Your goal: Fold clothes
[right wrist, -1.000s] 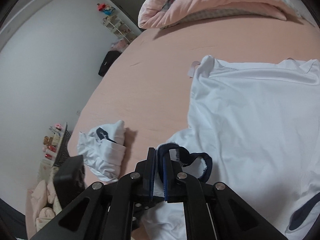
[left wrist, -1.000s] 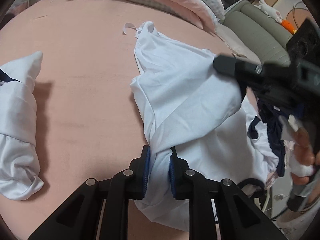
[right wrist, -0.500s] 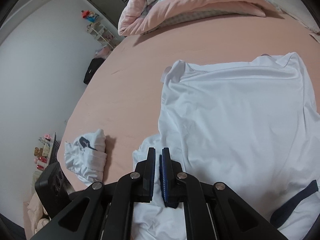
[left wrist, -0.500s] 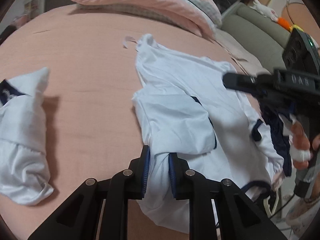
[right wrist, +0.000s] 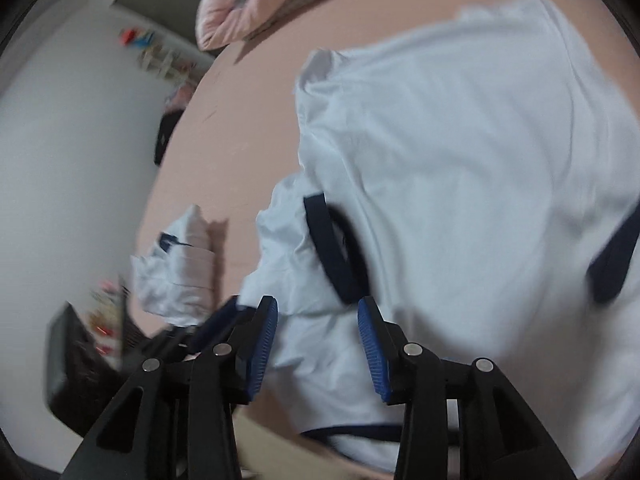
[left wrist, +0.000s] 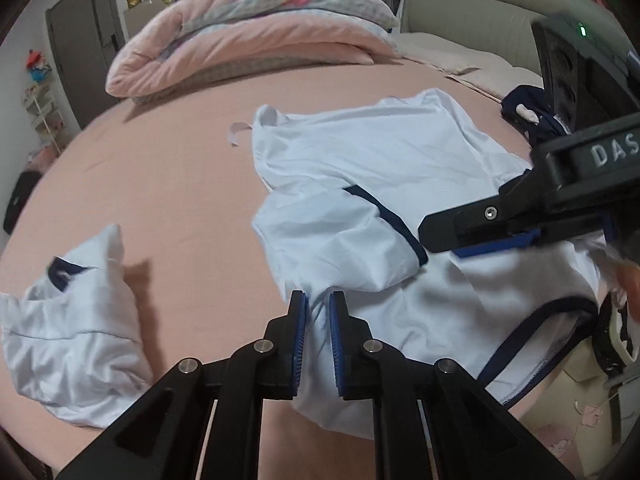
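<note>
raised pale letters "das" on the black body of the right gripper (left wrist: 486, 240), cut off by the picture's edge

Pink bed (left wrist: 172, 184) with clothes and bedding on it
A white shirt (left wrist: 400, 168) with navy trim lies spread at the middle, a crumpled white garment (left wrist: 68, 340) well apart near the edge, a folded pink quilt (left wrist: 248, 36) at the far end

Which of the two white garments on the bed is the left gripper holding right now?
The large spread-out white shirt, pinched in the left gripper. The small crumpled white garment lies apart, untouched.
</note>
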Motion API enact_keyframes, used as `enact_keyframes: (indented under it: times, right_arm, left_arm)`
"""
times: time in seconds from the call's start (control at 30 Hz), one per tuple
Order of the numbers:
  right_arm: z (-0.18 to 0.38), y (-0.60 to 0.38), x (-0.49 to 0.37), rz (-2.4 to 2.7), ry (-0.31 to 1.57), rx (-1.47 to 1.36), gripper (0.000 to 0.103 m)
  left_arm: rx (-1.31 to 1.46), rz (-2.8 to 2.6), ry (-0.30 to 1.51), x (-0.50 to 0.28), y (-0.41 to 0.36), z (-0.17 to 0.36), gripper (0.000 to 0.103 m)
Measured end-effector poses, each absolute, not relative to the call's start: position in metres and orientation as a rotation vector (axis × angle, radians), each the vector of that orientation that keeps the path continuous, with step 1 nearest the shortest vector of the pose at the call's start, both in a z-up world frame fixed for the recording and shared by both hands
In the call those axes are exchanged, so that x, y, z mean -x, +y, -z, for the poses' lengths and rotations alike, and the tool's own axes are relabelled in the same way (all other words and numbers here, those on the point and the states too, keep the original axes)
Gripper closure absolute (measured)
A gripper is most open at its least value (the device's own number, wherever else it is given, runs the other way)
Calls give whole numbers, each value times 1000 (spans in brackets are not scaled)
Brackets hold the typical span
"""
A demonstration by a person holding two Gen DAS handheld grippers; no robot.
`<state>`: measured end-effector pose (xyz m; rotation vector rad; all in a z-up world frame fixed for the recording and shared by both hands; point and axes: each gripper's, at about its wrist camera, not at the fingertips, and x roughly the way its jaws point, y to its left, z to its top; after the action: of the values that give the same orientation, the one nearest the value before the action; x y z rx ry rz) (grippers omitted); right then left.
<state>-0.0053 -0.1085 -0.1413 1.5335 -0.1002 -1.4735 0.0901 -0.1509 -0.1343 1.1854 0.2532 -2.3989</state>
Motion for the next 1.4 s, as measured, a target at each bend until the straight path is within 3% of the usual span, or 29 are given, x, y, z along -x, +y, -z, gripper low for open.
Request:
enact_keyframes:
  times: [0.17,0.93,1.0,1.1,1.4]
  right_arm:
    - [159,-103,3,1485,-173,-1621,61]
    - [176,-146,4,1616,-166,-1515,62]
    - [171,-148,1,1662,-93,-1445,80]
    - [168,-149,0,1663,-55,-1399,89]
    - [139,-143,11,1670,-99,-1326,92]
  left_arm:
    - [-1184,2441,433,-93,-149,137,93]
    - [-1211,2400,637,-100,-161,155,93]
    - [-1213,2402,642,-99,-162,156,93]
    - [-1211,2399,649,-99,-163,155,93]
    - [-1180,2375,657,-102,-164,143,91]
